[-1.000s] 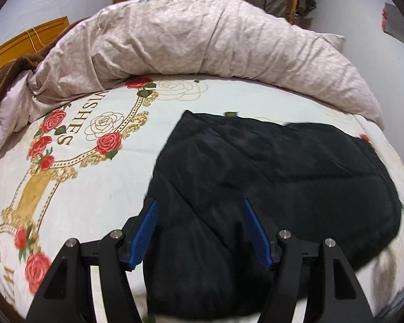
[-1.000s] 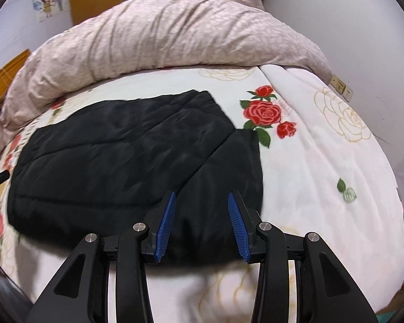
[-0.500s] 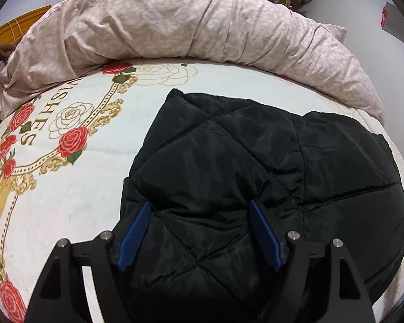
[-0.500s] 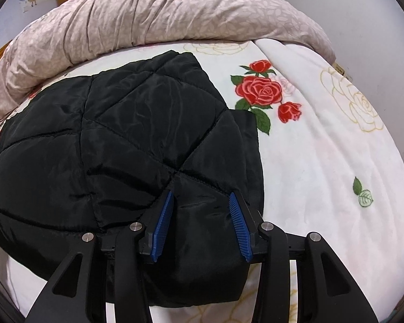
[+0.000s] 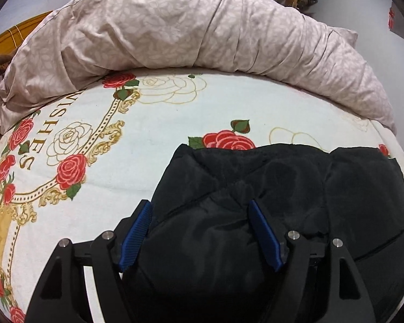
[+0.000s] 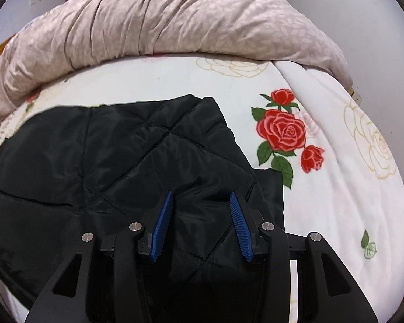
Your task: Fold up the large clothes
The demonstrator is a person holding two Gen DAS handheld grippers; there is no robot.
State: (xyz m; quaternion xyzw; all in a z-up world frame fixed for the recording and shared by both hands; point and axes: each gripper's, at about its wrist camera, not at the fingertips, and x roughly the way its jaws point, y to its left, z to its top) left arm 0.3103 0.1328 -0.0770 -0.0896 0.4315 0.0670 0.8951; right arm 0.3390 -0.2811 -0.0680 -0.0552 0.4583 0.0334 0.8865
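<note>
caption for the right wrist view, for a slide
Right gripper poised with jaws apart over a folded black quilted jacket on a rose-print bedsheet.

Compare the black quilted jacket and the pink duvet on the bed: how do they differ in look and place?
The black quilted jacket is dark, with stitched diamond lines; the pink duvet is pale, with a faint leaf pattern. The jacket lies rather flat near the grippers; the duvet is bunched in a long roll along the far side. Both rest on the rose-printed sheet.
</note>
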